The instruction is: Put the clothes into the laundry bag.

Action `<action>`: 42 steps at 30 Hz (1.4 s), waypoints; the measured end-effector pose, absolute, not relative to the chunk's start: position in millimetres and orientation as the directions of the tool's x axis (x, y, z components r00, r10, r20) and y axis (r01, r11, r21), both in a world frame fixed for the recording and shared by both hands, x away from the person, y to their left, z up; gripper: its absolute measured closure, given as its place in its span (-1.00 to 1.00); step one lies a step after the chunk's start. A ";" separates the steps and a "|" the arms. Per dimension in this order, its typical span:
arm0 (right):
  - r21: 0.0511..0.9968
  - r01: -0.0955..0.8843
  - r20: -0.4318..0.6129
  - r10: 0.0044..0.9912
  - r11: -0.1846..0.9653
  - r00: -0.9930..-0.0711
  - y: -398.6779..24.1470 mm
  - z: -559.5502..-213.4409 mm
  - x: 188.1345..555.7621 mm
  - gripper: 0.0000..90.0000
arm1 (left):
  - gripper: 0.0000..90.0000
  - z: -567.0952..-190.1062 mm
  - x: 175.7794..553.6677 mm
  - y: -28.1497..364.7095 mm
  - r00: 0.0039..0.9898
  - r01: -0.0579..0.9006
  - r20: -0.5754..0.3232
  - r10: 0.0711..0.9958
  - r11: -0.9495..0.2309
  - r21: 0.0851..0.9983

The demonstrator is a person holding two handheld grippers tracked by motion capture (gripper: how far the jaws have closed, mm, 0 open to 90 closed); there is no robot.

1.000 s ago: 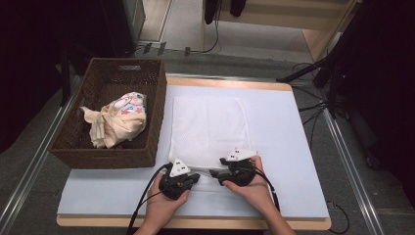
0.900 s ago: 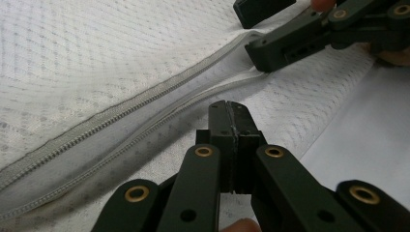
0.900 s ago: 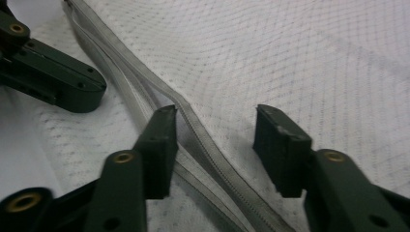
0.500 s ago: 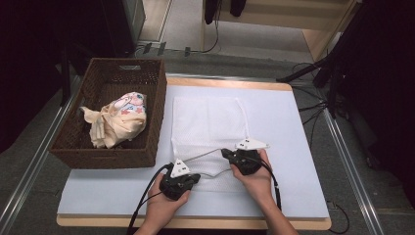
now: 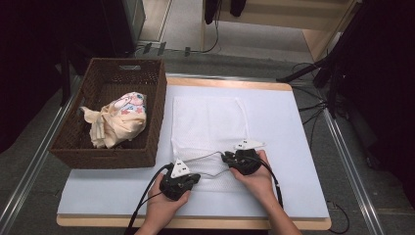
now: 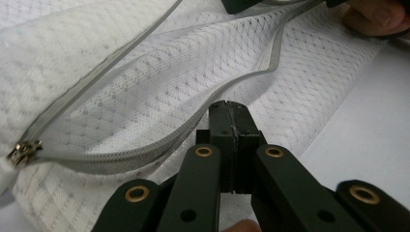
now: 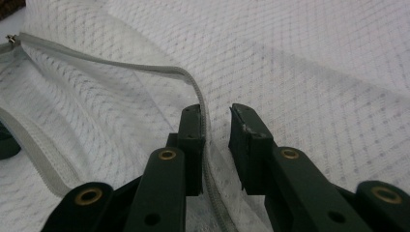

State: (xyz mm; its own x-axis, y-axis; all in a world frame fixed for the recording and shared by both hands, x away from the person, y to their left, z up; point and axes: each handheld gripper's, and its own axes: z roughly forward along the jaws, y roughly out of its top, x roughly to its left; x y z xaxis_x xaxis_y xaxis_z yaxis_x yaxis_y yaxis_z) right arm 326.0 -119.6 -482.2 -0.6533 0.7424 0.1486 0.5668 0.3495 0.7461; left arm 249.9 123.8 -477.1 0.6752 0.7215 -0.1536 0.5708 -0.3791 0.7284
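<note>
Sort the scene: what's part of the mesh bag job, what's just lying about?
In the job:
- white mesh bag, zipper open
- left gripper, shut on the bag's near zipper edge
- right gripper, jaws apart beside the far zipper edge, just reopening

Lying about:
- wicker basket
- bundled cloth inside it

Even overhead light on the table, dark murky surroundings, soft shadows, close-up views slightly blurred

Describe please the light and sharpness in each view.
High view: the mesh laundry bag and table evenly lit, surroundings dark, slightly soft. Left gripper view: zipper pull sharp, far mesh glaring. Right gripper view: near jaws soft, zipper sharp.
</note>
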 end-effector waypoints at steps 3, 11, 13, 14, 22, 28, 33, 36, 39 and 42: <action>0.739 0.570 0.146 0.741 0.359 -0.655 -118.9 -481.4 324.6 0.61 | 1.00 -476.9 250.2 124.2 0.674 0.574 -0.156 0.722 -0.378 0.726; 0.755 0.500 0.039 0.732 0.425 -0.680 -109.0 -483.2 313.2 0.33 | 1.00 -477.2 249.9 123.8 0.674 0.572 -0.158 0.721 -0.375 0.729; 0.755 0.494 0.015 0.741 0.432 -0.671 -105.2 -481.9 310.0 0.65 | 1.00 -477.1 249.9 123.8 0.675 0.572 -0.157 0.721 -0.377 0.729; 0.755 0.492 0.012 0.741 0.433 -0.672 -104.0 -481.4 308.9 0.80 | 1.00 -477.1 249.8 123.8 0.675 0.572 -0.157 0.721 -0.376 0.729; 0.797 0.492 0.072 0.752 0.352 -0.655 -111.8 -470.2 309.4 0.97 | 1.00 -477.0 249.6 123.0 0.675 0.570 -0.147 0.723 -0.385 0.726; 0.848 0.466 0.134 0.749 0.253 -0.650 -123.7 -452.6 314.1 0.98 | 1.00 -477.0 250.2 123.3 0.677 0.571 -0.151 0.720 -0.385 0.725; 0.875 0.452 0.169 0.765 0.173 -0.621 -135.2 -440.0 316.5 0.97 | 1.00 -477.0 249.8 122.8 0.678 0.567 -0.142 0.721 -0.389 0.726; 0.885 0.448 0.190 0.782 0.125 -0.594 -144.8 -435.2 317.7 0.98 | 1.00 -476.9 249.8 122.9 0.677 0.569 -0.143 0.722 -0.389 0.724; 0.885 0.453 0.204 0.787 0.106 -0.583 -150.8 -433.7 318.9 0.98 | 1.00 -477.1 250.4 123.6 0.678 0.572 -0.156 0.719 -0.382 0.726; 0.884 0.452 0.193 0.783 0.123 -0.591 -148.1 -436.8 318.1 0.98 | 0.82 -477.2 253.0 126.7 0.692 0.588 -0.217 0.689 -0.362 0.724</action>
